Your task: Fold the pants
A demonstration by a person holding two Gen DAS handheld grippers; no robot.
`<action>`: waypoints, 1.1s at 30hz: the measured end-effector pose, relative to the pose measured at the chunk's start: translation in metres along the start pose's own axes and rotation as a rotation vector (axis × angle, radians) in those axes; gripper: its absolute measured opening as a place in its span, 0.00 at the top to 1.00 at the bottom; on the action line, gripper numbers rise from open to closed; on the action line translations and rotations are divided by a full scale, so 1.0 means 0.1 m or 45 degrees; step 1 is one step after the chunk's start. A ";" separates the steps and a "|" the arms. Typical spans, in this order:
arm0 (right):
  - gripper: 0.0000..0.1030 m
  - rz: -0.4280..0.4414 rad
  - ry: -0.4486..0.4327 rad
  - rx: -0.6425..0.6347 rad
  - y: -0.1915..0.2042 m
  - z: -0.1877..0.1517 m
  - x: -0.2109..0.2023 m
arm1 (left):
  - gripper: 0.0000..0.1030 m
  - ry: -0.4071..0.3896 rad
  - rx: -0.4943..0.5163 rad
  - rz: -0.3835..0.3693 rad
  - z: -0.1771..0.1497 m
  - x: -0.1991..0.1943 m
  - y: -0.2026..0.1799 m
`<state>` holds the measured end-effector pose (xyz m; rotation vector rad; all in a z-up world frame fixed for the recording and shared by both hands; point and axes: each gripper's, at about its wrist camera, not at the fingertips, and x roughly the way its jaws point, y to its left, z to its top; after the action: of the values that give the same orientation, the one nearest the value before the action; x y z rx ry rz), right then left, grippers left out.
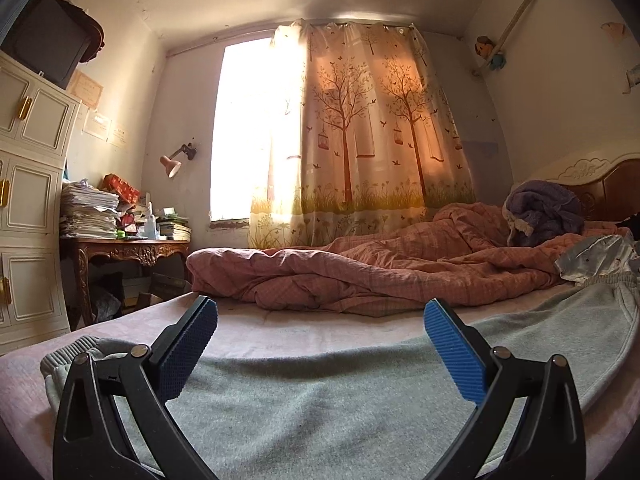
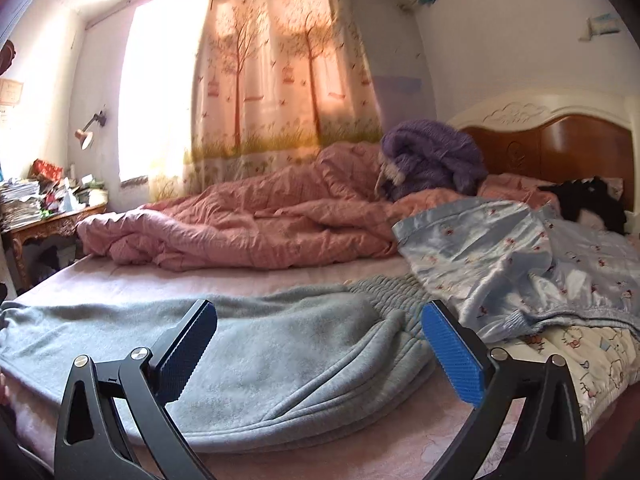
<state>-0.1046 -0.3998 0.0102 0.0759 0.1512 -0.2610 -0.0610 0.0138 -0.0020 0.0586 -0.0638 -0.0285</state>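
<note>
The grey fleece pants [image 2: 256, 356] lie flat along the bed's [image 2: 248, 276] near edge; soft, limp, probably grippy, best pinched at waistband or cuff. Left gripper [image 1: 320, 344] and right gripper [image 2: 320, 344] both gape, holding nothing

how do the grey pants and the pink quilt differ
The grey pants lie spread flat along the near edge of the bed; the pink quilt is bunched in a rumpled heap further back, by the curtain. The pants are plain fleecy grey with a ribbed cuff; the quilt is pink with a faint check. The pants sit right in front of both open grippers; the quilt lies well beyond them. Both rest on the same pink sheet.
</note>
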 end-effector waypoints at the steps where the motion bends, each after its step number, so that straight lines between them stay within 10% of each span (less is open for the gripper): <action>1: 0.00 -0.020 -0.048 0.010 0.01 -0.02 0.01 | 0.00 -0.009 0.015 -0.003 0.00 -0.01 -0.03; 11: 0.00 -0.042 -0.006 0.060 0.08 -0.17 0.20 | 0.00 0.057 0.202 0.062 -0.09 0.08 -0.32; 16: 0.00 -0.119 0.432 0.069 -0.24 -0.31 0.40 | 0.00 0.076 0.174 0.086 -0.10 0.11 -0.31; 25: 0.00 0.401 0.728 0.455 -0.83 -0.50 0.77 | 0.00 0.106 0.136 0.033 -0.10 0.12 -0.29; 33: 0.00 0.409 0.717 0.596 -0.91 -0.49 1.22 | 0.00 0.164 0.056 0.018 -0.12 0.16 -0.17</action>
<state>-0.0185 -0.5140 -0.0624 0.6357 0.6303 0.0582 -0.0445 -0.0031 -0.0137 0.1035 0.0638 -0.0095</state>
